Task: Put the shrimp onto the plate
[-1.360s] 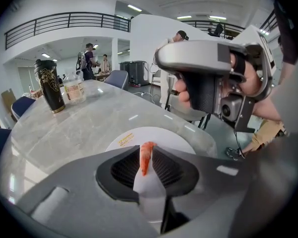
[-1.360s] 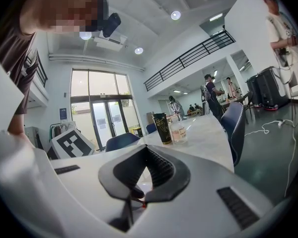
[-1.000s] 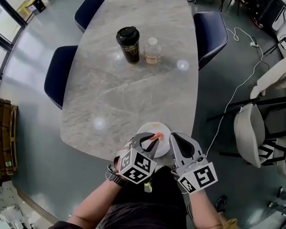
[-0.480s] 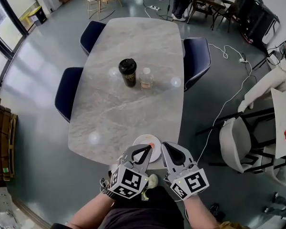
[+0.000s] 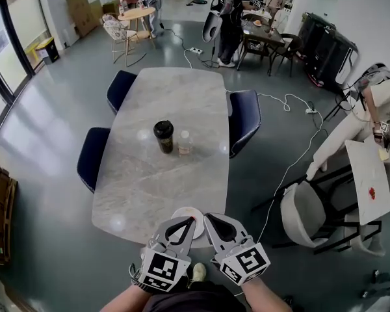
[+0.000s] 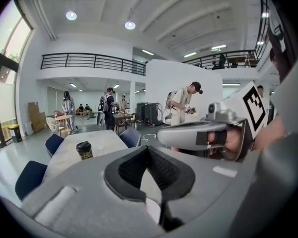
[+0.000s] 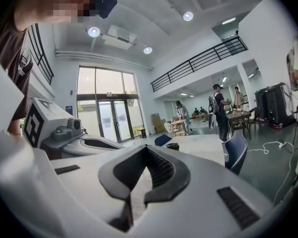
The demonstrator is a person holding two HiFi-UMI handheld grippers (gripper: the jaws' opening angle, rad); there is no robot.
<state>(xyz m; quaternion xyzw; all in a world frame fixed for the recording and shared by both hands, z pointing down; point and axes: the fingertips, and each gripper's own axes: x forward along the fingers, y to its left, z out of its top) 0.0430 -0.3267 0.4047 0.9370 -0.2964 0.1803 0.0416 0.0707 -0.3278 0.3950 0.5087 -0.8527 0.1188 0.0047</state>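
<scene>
Head view. Oblong grey-veined marble table [image 5: 149, 181] at centre on a glossy grey floor [image 5: 52, 116]. Navy chairs at its 10 o'clock [image 5: 120, 86], 8 o'clock [image 5: 91, 156] and 2 o'clock [image 5: 244, 119]. Room: glass doors at 9–10 o'clock, round wooden table [image 5: 138, 13] at 11, people standing round a dark table [image 5: 263, 34] at 12–1, white cable [image 5: 292, 158] across the floor at 3, pale chair [image 5: 302, 213] at 4.

Containers: lidded black coffee cup [image 5: 163, 136] near table centre, small clear bottle [image 5: 185, 143] just beside it at its 3 o'clock, contents not legible. White plate [image 5: 182, 212] at the table's 6 o'clock edge, partly covered by both gripper tips. Shrimp can't be made out at this size.

Left gripper [image 5: 190, 221] and right gripper [image 5: 208, 217] sit side by side at 6 o'clock. Both are clenched tip to tip, w/ nothing between the pads.
</scene>
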